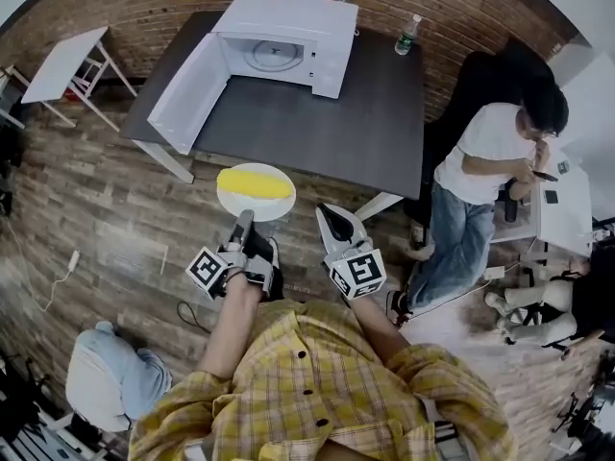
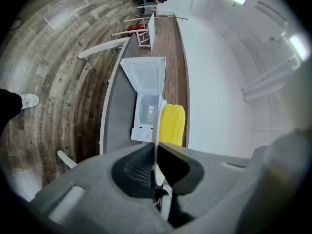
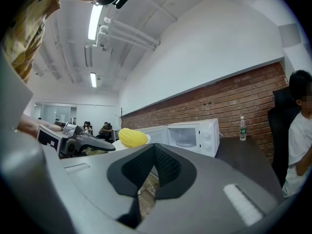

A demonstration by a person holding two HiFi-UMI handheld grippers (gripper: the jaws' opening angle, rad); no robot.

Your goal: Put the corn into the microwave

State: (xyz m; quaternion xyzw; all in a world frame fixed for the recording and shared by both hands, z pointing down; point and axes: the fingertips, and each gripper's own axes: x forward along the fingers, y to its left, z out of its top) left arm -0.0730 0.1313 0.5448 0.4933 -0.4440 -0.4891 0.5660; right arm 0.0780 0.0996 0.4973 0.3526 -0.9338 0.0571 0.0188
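1. State: left gripper [image 1: 244,221] has its fingers [image 2: 136,167] clamped on the near rim of the plate [image 1: 231,200]. The corn [image 1: 255,182] lies loose on that plate, well short of the microwave [image 1: 288,41]. It sits about at the bench [image 1: 317,123] edge farthest from the microwave; we can't tell whether it's over the edge or just off it. Right gripper [image 1: 332,217] is empty with its fingers [image 3: 170,167] together. It's beside the plate, not touching.
2. Main risk in our view is the single rim grip, with the plate cantilevered toward the microwave. Any droop or wrist roll and the corn rolls off. It's round and nothing stops it.
3. The plate could pivot or slip in the fingers. The rim is thin and smooth, pad contact is small, and the load sits out front. A jerk en route to the microwave would do it.
4. The door [image 1: 187,94] stands open on the microwave's left, swung out toward us. Drifting to that side could clip the plate rim on it.
5. The microwave opening looks snug for this plate. Entering off-centre or tilted could knock the rim on the frame and shake the corn loose.
6. The bench edge lies between the plate and the microwave. Carrying low would catch the plate's underside on it.
7. The right gripper gives no support. If it goes in to steady the side nearest the microwave, a clumsy nudge could lever the plate out of the left grip.
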